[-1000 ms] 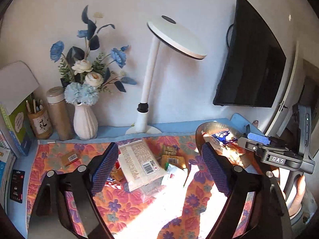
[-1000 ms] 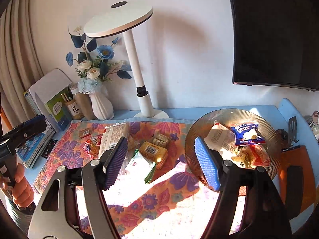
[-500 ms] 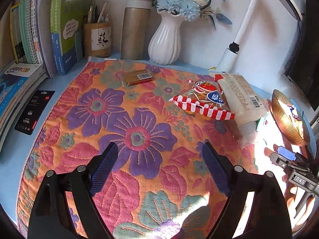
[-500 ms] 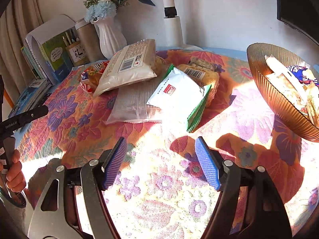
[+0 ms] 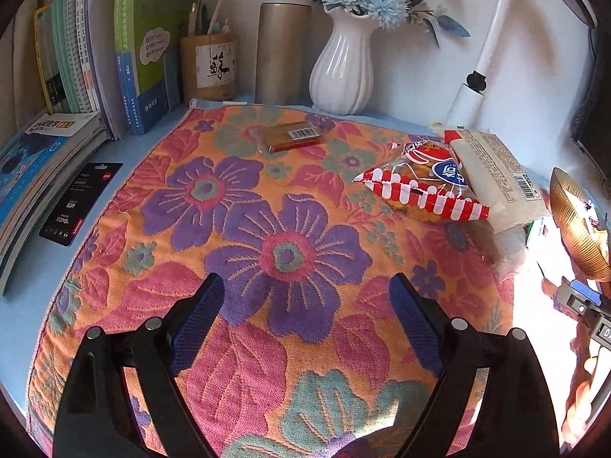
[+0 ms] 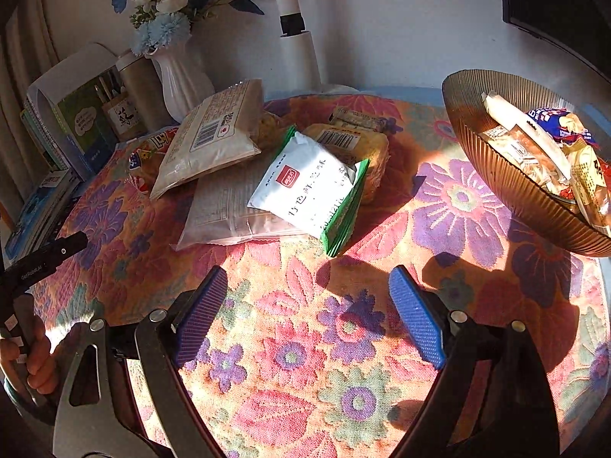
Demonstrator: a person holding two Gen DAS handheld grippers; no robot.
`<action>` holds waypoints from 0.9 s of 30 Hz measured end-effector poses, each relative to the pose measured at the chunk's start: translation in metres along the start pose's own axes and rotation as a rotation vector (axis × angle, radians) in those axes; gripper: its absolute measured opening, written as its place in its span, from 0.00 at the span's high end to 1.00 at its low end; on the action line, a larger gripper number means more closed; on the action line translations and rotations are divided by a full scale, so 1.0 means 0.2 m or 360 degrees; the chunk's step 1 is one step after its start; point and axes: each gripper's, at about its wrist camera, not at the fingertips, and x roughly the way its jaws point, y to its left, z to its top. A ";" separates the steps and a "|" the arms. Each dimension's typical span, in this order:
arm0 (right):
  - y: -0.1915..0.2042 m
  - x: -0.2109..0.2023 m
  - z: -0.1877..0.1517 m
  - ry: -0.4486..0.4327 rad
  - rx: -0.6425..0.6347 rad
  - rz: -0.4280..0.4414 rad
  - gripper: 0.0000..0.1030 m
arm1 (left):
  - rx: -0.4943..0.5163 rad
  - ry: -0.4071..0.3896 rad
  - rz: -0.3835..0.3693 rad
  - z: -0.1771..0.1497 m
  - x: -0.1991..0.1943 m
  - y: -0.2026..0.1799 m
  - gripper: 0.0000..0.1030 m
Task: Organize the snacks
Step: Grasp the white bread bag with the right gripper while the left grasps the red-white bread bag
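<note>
Several snack packets lie piled on a floral cloth (image 6: 343, 343). A white and green packet (image 6: 305, 187) is nearest my right gripper (image 6: 305, 313), which is open and empty low over the cloth. A beige packet (image 6: 214, 133), a clear packet (image 6: 225, 210) and yellow packets (image 6: 343, 137) lie behind. A brown ribbed bowl (image 6: 534, 198) at right holds several snacks. My left gripper (image 5: 305, 316) is open and empty over the cloth. Ahead of it lie a red-striped bag (image 5: 424, 187) and a small brown bar (image 5: 292, 135).
Books (image 5: 76, 76), a pen holder (image 5: 208, 65), a flask (image 5: 282, 42), a white vase (image 5: 343, 68) and a lamp stem (image 5: 477, 68) line the back wall. A black card (image 5: 80, 202) lies left of the cloth. A monitor (image 6: 553, 0) hangs at right.
Both grippers have dropped from a high view to low over the cloth. The left one swung left toward the books; the right one closed in on the snack pile. Both stayed open.
</note>
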 end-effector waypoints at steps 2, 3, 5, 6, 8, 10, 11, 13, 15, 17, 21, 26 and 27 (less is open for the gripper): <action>0.07 -0.05 0.03 -0.0005 -0.0046 0.0070 0.15 | 0.0013 0.0060 -0.0063 0.02 -0.01 -0.01 0.16; 0.10 -0.08 0.06 -0.0015 -0.0067 0.0103 0.14 | -0.0012 0.0092 -0.0131 0.04 -0.02 -0.01 0.16; 0.18 -0.12 0.14 -0.0049 -0.0112 0.0135 0.09 | -0.0109 0.0102 -0.0301 0.12 -0.08 0.00 0.16; 0.22 -0.12 0.19 -0.0058 -0.0135 0.0128 0.08 | -0.0138 0.0079 -0.0367 0.18 -0.11 -0.01 0.16; 0.29 -0.09 0.28 -0.0059 -0.0187 0.0090 0.08 | -0.0104 0.0034 -0.0416 0.30 -0.14 -0.05 0.13; 0.36 -0.02 0.36 -0.0056 -0.0228 0.0006 0.08 | 0.0058 0.0018 -0.0429 0.40 -0.11 -0.15 0.07; 0.38 0.02 0.40 -0.0042 -0.0229 -0.0029 0.08 | 0.0162 0.0021 -0.0444 0.45 -0.08 -0.21 0.07; 0.39 0.09 0.46 0.0002 -0.0200 -0.0031 0.09 | 0.0320 0.0040 -0.0449 0.51 0.02 -0.31 0.07; 0.40 0.17 0.48 0.0033 -0.0199 -0.0040 0.11 | 0.0372 0.0097 -0.0521 0.56 0.14 -0.35 0.10; 0.39 0.24 0.48 0.0072 -0.0199 -0.0009 0.11 | 0.0387 0.0156 -0.0530 0.58 0.24 -0.35 0.10; 0.42 0.33 0.48 0.0106 -0.0280 0.0005 0.11 | 0.0374 0.0237 -0.0644 0.58 0.37 -0.31 0.10; 0.45 0.41 0.48 0.0127 -0.0393 -0.0073 0.10 | 0.0258 0.0432 -0.0787 0.60 0.58 -0.30 0.15; 0.44 0.42 0.47 0.0124 -0.0396 -0.0083 0.14 | 0.0243 0.0451 -0.0803 0.59 0.60 -0.30 0.16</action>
